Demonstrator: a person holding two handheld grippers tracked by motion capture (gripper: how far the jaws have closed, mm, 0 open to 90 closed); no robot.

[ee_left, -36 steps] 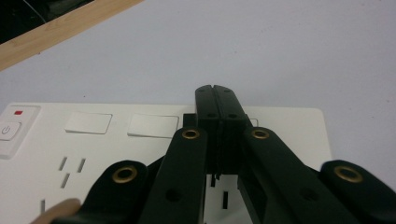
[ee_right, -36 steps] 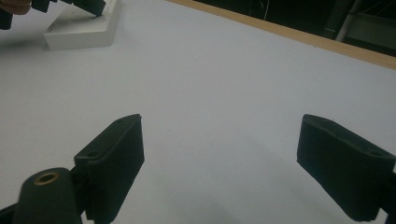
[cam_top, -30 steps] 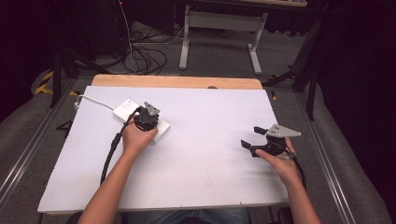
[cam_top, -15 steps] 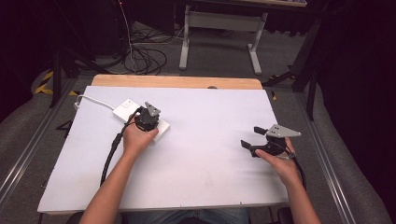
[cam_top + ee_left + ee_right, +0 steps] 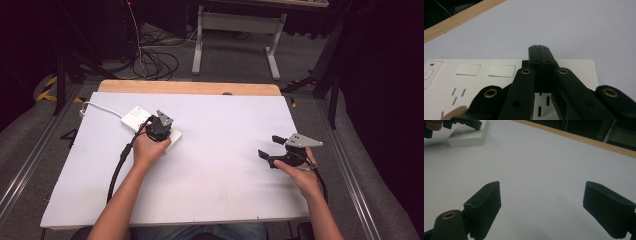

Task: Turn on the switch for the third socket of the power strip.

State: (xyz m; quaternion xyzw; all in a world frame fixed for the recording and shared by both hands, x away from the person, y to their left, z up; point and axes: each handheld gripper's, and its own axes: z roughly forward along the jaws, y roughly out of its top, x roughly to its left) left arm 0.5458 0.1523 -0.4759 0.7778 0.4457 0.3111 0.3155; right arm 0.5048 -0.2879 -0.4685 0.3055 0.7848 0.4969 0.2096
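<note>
Over the white power strip (image 5: 486,82), left gripper (image 5: 539,47) jaws are pressed together, nothing visible between them, tips above the strip's far edge. Strip has a switch with a red mark (image 5: 430,72), two blank covers and socket slots; it lies at the table's (image 5: 225,200) left-rear, white cord (image 5: 100,106) running off the left edge. Right gripper (image 5: 541,207) jaws spread wide, nothing in them, hovering over bare tabletop well apart from the strip, near the right edge.
</note>
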